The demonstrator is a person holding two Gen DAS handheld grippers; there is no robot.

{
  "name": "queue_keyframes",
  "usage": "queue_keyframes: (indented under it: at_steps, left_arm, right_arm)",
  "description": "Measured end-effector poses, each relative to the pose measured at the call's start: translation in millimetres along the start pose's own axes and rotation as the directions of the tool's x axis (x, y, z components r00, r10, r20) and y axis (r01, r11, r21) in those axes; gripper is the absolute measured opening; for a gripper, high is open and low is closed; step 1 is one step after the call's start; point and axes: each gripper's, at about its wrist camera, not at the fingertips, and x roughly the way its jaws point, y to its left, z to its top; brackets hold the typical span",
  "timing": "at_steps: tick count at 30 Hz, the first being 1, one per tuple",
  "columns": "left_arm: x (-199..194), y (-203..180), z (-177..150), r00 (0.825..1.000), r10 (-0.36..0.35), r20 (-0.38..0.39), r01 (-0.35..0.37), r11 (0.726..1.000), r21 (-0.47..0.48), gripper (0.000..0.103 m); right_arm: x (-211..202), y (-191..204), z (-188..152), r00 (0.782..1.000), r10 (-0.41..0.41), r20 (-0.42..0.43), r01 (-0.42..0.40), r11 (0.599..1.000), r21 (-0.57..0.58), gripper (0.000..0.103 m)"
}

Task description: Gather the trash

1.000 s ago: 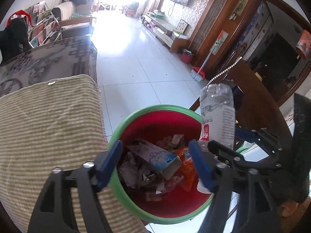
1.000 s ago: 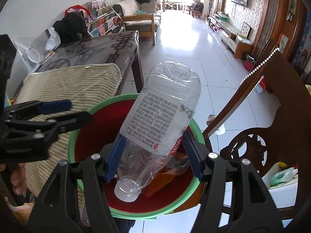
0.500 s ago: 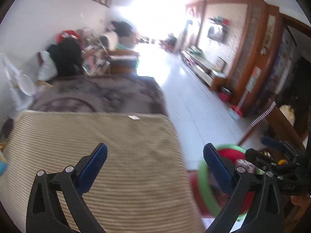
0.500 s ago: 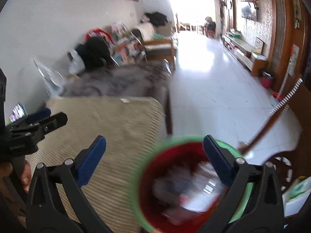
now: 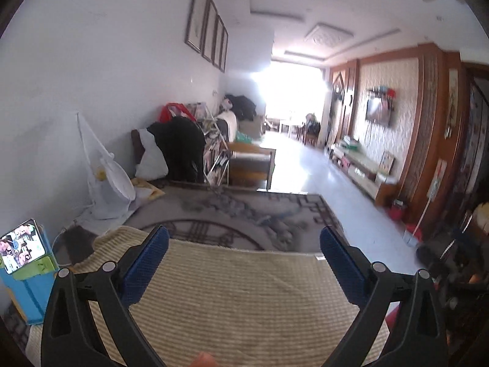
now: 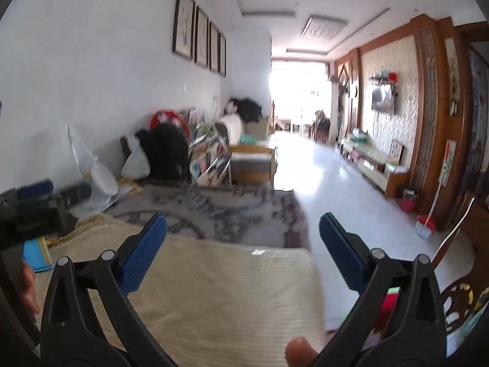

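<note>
Left wrist view: left gripper [image 5: 244,249] spread wide and empty, two blue pads [image 5: 146,264] apart above a striped cloth [image 5: 238,305]; no trash visible on the cloth or on the patterned table [image 5: 244,214] beyond; one phone [image 5: 21,246] propped on one blue box [image 5: 27,293] at left; four framed pictures [image 5: 207,41] on the wall; right gripper blurred at the right edge. Right wrist view: right gripper [image 6: 243,244] likewise spread and empty over the same cloth; sliver of green and red [image 6: 389,301] behind the right finger, probably the bin rim, contents hidden; one broom [image 6: 426,223] against the far wall; left gripper [image 6: 36,206] at the left edge. Judged nearly or fully complete: nothing held, no loose trash in sight
</note>
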Motion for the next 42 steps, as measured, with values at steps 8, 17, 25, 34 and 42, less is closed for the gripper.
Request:
queue_keyframes:
  at_steps: [8, 17, 25, 34, 42]
  left_arm:
    - [-1, 41, 1, 0.999, -0.031, -0.026, 0.031, 0.999, 0.020, 0.095]
    - [5, 69, 0, 0.996, -0.026, -0.087, 0.025, 1.000, -0.019, 0.095]
    - [5, 75, -3, 0.995, -0.031, -0.096, 0.029, 0.999, -0.019, 0.095]
    - [8, 77, -3, 0.992, -0.040, -0.116, 0.039, 0.999, -0.018, 0.095]
    - [10, 77, -2, 0.992, -0.035, -0.121, 0.034, 0.999, -0.008, 0.095]
  right_arm:
    - [5, 41, 1, 0.999, 0.027, -0.030, -0.026, 0.999, 0.032, 0.098]
    - [7, 68, 2, 0.999, 0.024, -0.035, -0.023, 1.000, 0.019, 0.098]
    - [3, 79, 1, 0.999, 0.020, -0.028, -0.020, 1.000, -0.005, 0.098]
    - [4, 82, 2, 0.999, 0.008, -0.035, -0.009, 1.000, -0.013, 0.098]
    - [3, 82, 2, 1.000, 0.001, -0.029, -0.002, 1.000, -0.021, 0.098]
